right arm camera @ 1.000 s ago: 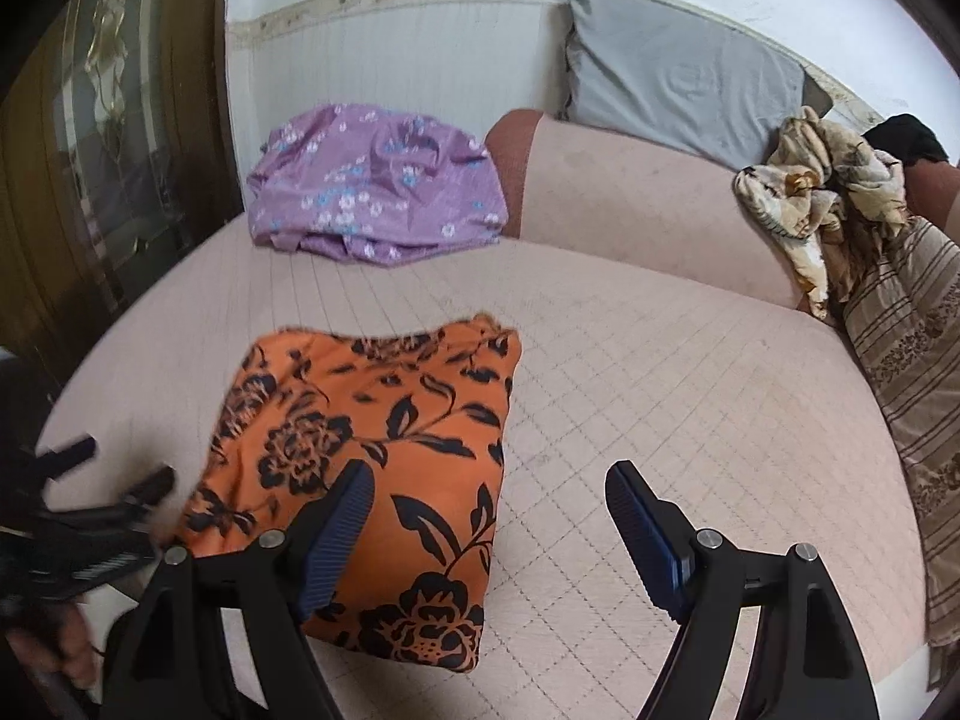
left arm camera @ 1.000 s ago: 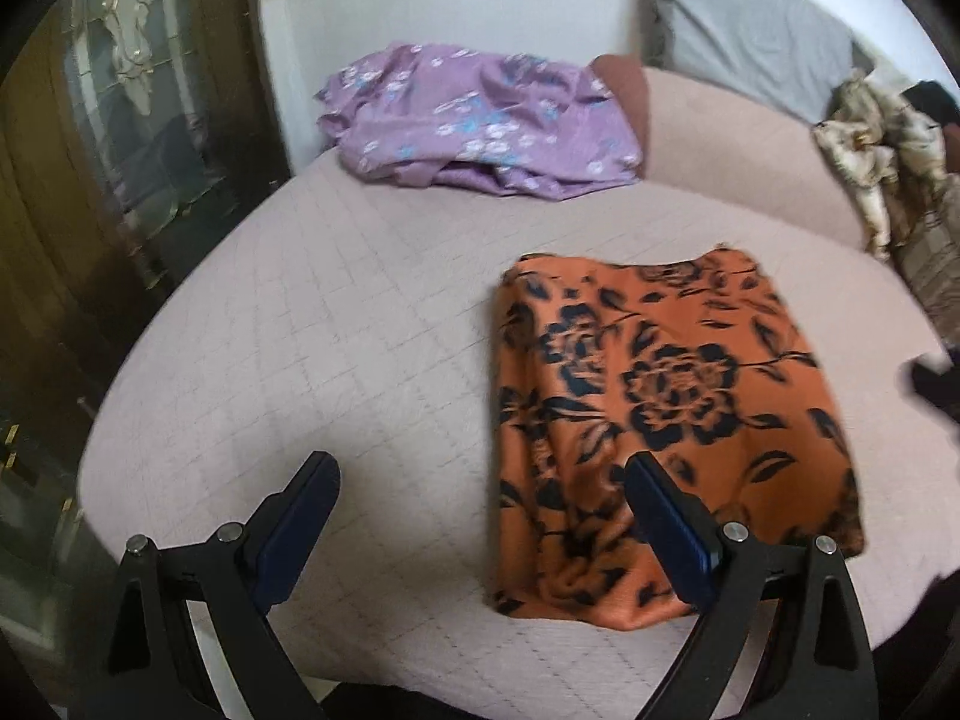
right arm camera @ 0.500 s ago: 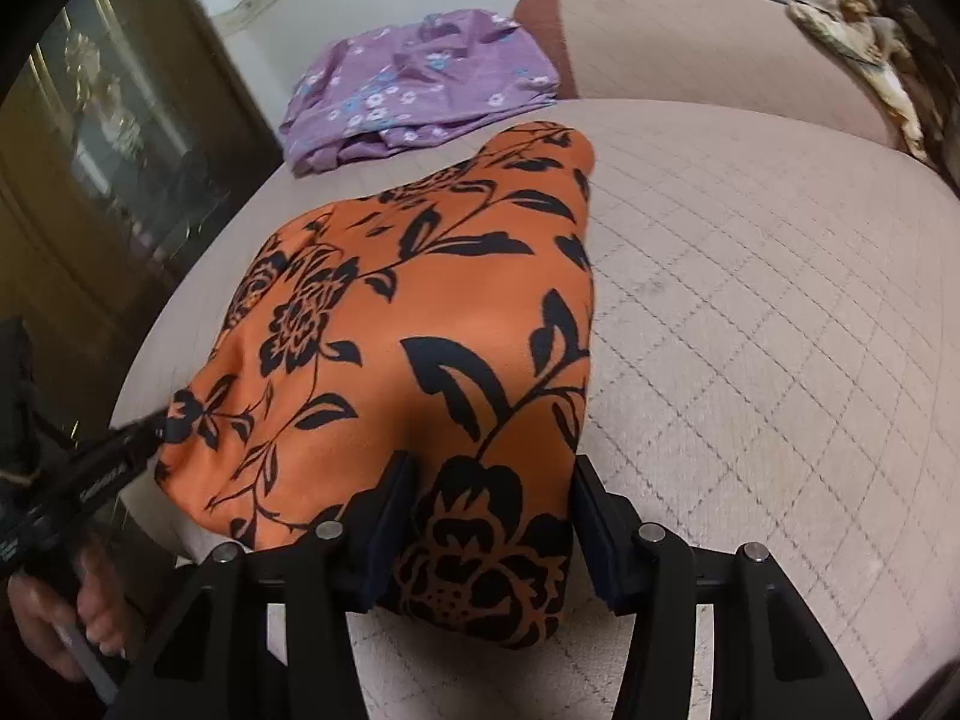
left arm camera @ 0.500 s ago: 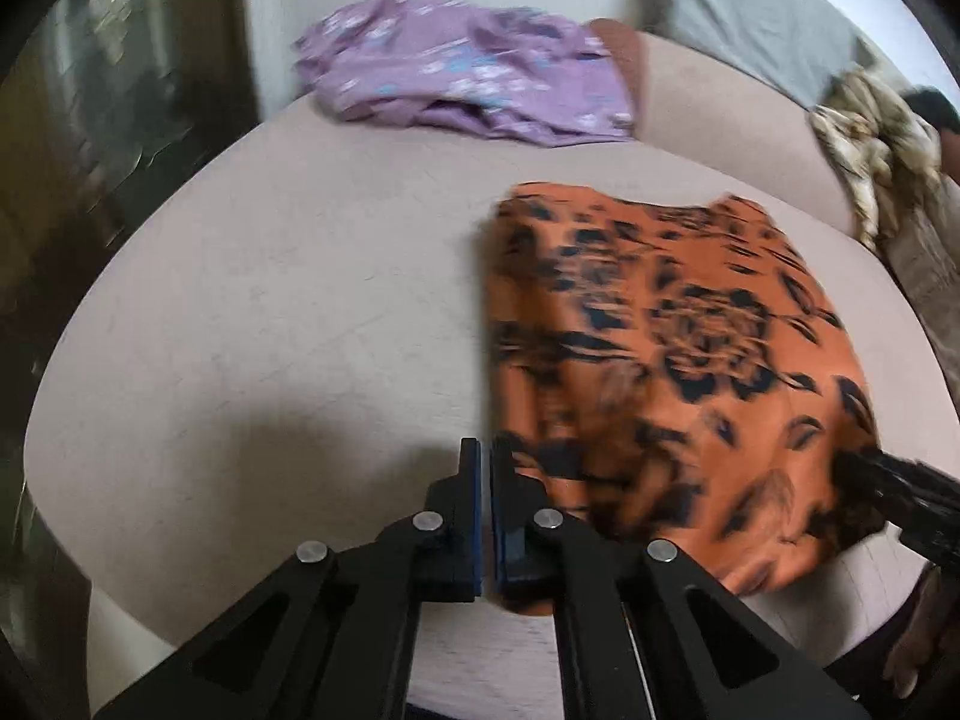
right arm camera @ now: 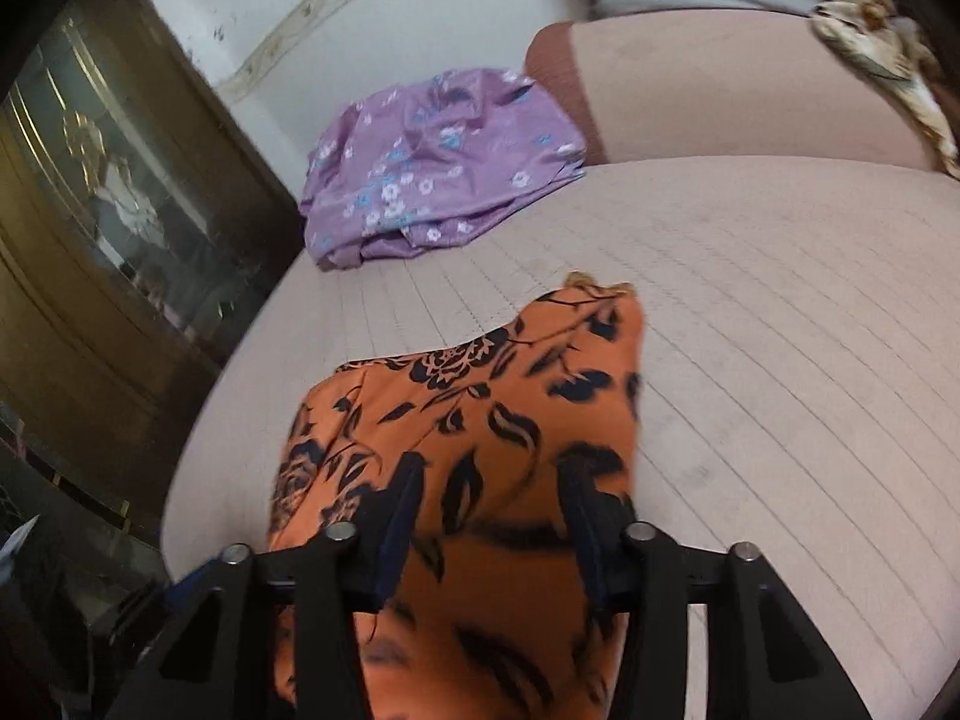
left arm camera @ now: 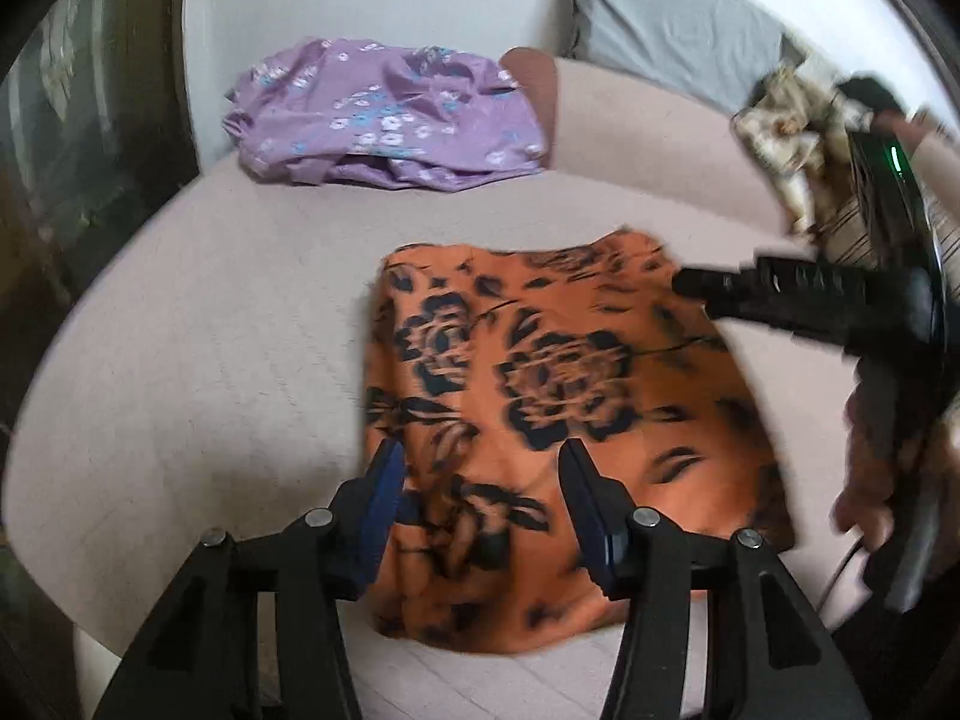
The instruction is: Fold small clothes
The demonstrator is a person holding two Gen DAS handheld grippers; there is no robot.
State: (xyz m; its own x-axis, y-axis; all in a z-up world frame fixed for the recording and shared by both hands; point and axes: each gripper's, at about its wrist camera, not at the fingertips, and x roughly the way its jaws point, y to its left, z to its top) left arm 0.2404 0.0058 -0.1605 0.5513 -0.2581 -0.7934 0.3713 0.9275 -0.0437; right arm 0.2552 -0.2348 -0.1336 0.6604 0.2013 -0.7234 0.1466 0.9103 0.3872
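Orange cloth with black flowers (left arm camera: 558, 396) flat on pink quilted bed (left arm camera: 210, 324). Left hand-held gripper (left arm camera: 480, 498) opening over near edge. Right hand-held gripper (right arm camera: 492, 516) closing around cloth edge, not pinching yet.

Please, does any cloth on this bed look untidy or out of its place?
Yes. The purple flowered cloth lies crumpled in a heap at the far edge of the bed, not folded. A beige patterned cloth is bunched at the right. The orange flowered cloth lies mostly flat, its far edge uneven.
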